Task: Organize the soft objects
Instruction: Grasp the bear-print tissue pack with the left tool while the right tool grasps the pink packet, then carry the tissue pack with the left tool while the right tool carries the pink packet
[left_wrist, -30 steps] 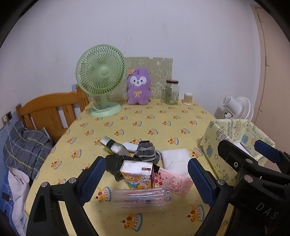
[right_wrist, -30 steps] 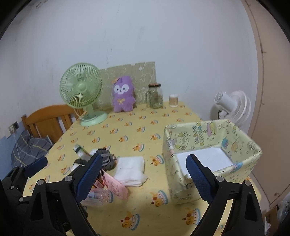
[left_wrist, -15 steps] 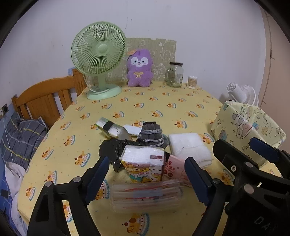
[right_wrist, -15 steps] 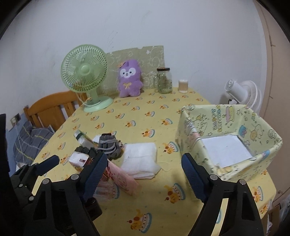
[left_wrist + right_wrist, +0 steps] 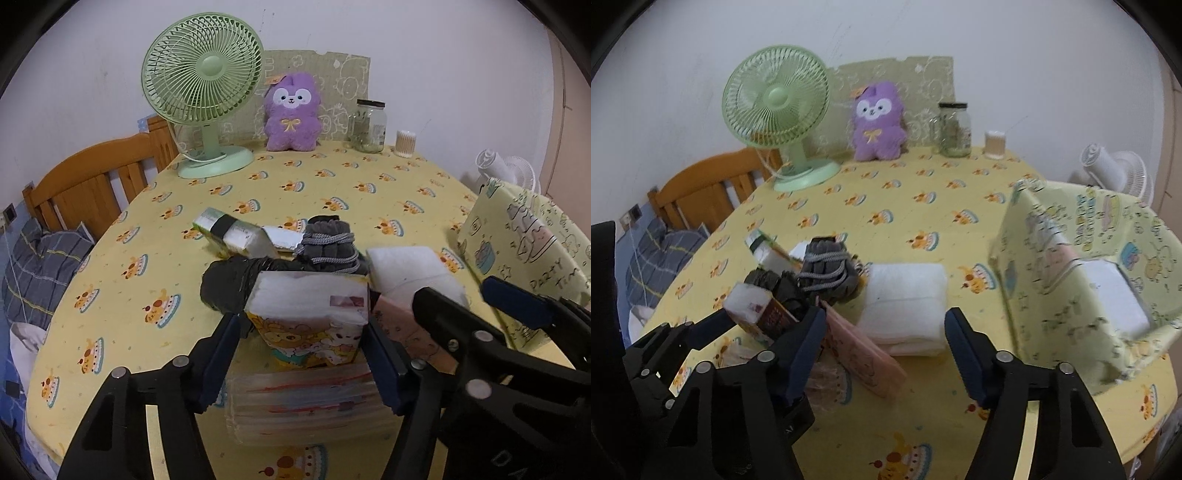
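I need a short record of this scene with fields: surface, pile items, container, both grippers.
surface: table with yellow cake-print cloth
pile items: cartoon tissue pack, white folded towel, grey socks, pink packet
container: printed box, open, right of the pile
left gripper: jaws closing around the cartoon tissue pack, contact unclear
right gripper: jaws closing, above the towel's near edge, nothing held

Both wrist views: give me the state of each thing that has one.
Left hand-held gripper: closing around bear-print tissue pack, contact unclear.
Right hand-held gripper: open, closing toward folded white towel.
Patterned box: open-topped.
Glass jar: lidded.
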`<state>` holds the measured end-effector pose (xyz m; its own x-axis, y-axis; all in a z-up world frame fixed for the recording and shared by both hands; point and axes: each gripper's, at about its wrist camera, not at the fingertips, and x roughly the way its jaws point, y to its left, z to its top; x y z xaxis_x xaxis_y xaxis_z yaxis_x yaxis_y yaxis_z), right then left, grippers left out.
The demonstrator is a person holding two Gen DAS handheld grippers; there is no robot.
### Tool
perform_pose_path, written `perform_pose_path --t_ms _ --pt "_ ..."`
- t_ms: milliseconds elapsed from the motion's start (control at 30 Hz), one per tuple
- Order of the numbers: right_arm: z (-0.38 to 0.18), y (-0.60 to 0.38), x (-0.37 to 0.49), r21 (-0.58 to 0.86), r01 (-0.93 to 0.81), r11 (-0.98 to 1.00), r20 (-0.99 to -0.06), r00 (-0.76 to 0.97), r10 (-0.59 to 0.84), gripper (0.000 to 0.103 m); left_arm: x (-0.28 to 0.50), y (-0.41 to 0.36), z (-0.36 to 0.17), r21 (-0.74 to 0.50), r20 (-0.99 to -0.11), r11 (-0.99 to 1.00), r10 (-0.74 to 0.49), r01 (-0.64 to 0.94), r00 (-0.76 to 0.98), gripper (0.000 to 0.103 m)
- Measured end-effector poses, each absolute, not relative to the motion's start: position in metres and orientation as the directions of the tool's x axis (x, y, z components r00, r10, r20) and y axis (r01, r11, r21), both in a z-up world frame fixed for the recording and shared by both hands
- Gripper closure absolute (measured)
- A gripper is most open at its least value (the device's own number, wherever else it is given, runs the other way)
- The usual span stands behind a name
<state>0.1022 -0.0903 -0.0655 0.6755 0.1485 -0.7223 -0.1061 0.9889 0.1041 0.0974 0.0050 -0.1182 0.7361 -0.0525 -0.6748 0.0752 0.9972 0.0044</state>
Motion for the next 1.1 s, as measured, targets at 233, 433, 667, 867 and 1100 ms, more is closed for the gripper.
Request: perform_pose_path --t_ms 233,433,667,867,1100 --pt "-0.079 -0.080 0.110 0.125 -0.150 0.981 -0.755 0.627 0.192 0.050 0.101 0.005 -0.130 0.003 -0.703 0.997 -0.055 0.081 0.709 0.041" --pt "-0.086 -0.077 0.115 0.148 -0.166 0.975 -0.770 0.599 0.219 0.065 0.104 0.005 -0.135 -0.009 -0.717 0.996 -0.064 0.083 0.695 0.050" --pt "-0.085 -0.074 0.113 0.159 -0.194 0.968 -0.763 0.598 0.245 0.086 0.105 0.005 -0.135 -0.006 -0.713 0.997 -0.059 0.079 0.698 0.053" --pt "-0.083 -0.074 0.113 0.156 -0.191 0.969 -0.755 0.609 0.241 0.090 0.105 0.002 -0.132 0.005 -0.705 0.997 -0.051 0.077 0.707 0.055" --pt "-0.071 -0.078 0.111 0.144 -0.175 0.974 -0.731 0.644 0.224 0.091 0.103 -0.001 -0.117 0.012 -0.685 0.997 -0.050 0.080 0.727 0.056"
